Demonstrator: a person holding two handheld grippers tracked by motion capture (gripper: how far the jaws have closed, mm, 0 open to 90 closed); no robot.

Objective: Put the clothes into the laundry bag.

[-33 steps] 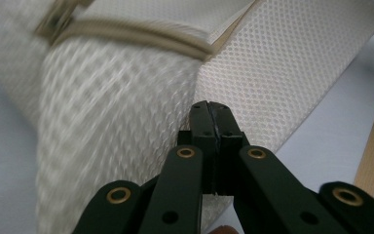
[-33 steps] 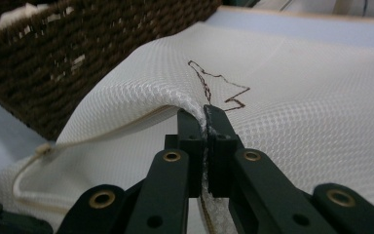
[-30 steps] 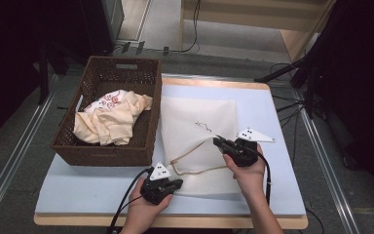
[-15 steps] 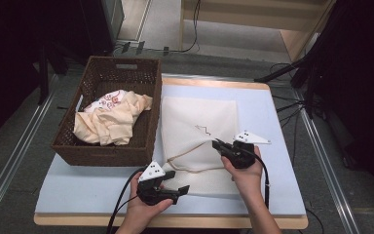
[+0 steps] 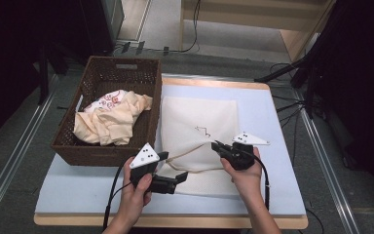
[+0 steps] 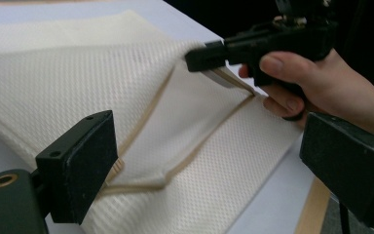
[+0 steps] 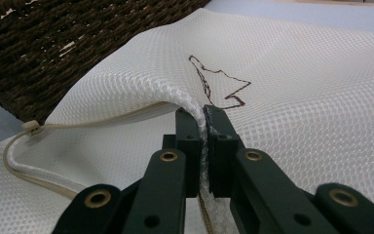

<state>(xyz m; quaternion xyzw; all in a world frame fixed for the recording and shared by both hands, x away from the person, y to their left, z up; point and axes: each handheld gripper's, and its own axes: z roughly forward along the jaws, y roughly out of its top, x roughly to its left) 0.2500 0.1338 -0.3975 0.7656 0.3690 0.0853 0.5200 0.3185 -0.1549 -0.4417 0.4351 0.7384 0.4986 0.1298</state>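
Right tool [image 5: 220, 145] clamped on the mesh bag's [image 5: 199, 117] opening edge, lifting it; our left tool [image 5: 175, 179] sits wide open, holding nothing, at the bag's near edge. Bag lies on tabletop [image 5: 272, 122] beside wicker basket [image 5: 126, 75].

From the high view we looked forward and down on the whole table [image 5: 272, 146]. The left gripper view sat low and near, facing across the mesh bag [image 6: 78, 78] to the right gripper [image 6: 209, 58]. The right gripper view looked toward the basket [image 7: 53, 44]. All three shared the bag.
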